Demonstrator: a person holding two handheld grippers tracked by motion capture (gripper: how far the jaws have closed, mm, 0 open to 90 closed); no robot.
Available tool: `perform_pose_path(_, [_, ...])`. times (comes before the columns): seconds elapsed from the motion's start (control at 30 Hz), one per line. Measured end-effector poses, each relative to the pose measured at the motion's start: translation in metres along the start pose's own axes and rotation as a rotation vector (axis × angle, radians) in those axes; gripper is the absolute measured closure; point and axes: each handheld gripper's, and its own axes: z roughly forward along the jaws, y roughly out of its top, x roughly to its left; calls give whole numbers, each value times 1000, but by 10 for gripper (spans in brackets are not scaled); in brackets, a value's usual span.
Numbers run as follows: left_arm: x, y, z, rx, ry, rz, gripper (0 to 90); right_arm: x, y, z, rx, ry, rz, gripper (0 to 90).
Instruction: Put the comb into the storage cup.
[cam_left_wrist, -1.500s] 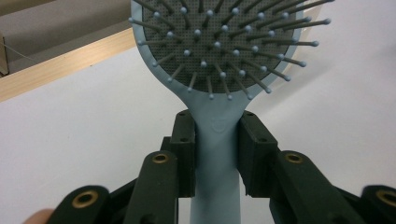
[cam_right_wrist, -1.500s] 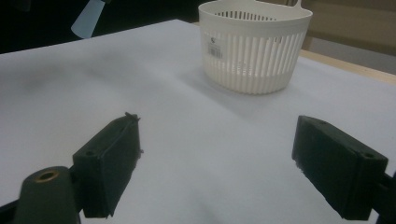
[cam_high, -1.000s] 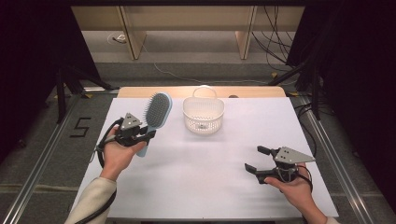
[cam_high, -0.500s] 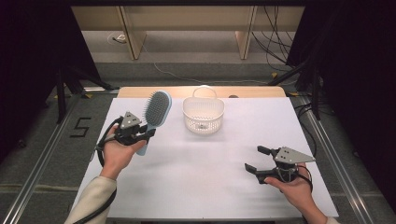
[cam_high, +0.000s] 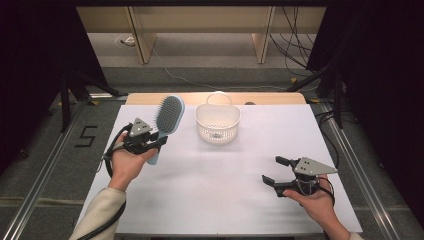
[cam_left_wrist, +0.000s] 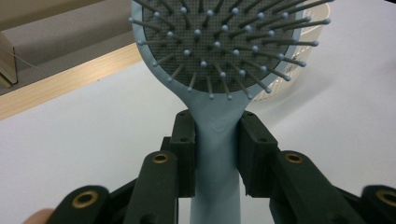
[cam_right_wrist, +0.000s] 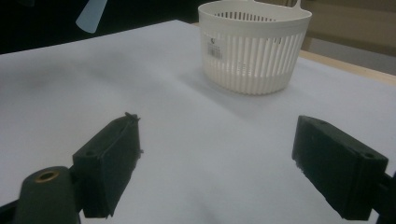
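A light blue hairbrush (cam_high: 167, 116) with a dark bristle pad is held up at the table's left. My left gripper (cam_high: 156, 143) is shut on its handle (cam_left_wrist: 215, 154), the head (cam_left_wrist: 224, 42) rising beyond the jaws. A white slotted basket (cam_high: 217, 123) stands at the table's back middle, just right of the brush; it also shows ahead of my right gripper (cam_right_wrist: 254, 46). My right gripper (cam_high: 274, 170) hovers low over the front right of the table, open with nothing between its fingers (cam_right_wrist: 109, 163).
The table is covered by a white sheet (cam_high: 220, 180) with a wooden strip (cam_high: 150, 97) along its far edge. Cables (cam_high: 300, 30) lie on the floor beyond, and metal rails (cam_high: 45, 165) run along both sides of the table.
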Motion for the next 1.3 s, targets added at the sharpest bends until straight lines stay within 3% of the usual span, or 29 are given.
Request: perform_pose_path(1.3, [-6, 14, 7, -25, -12, 8, 700, 0, 0, 0, -1, 0, 1, 164])
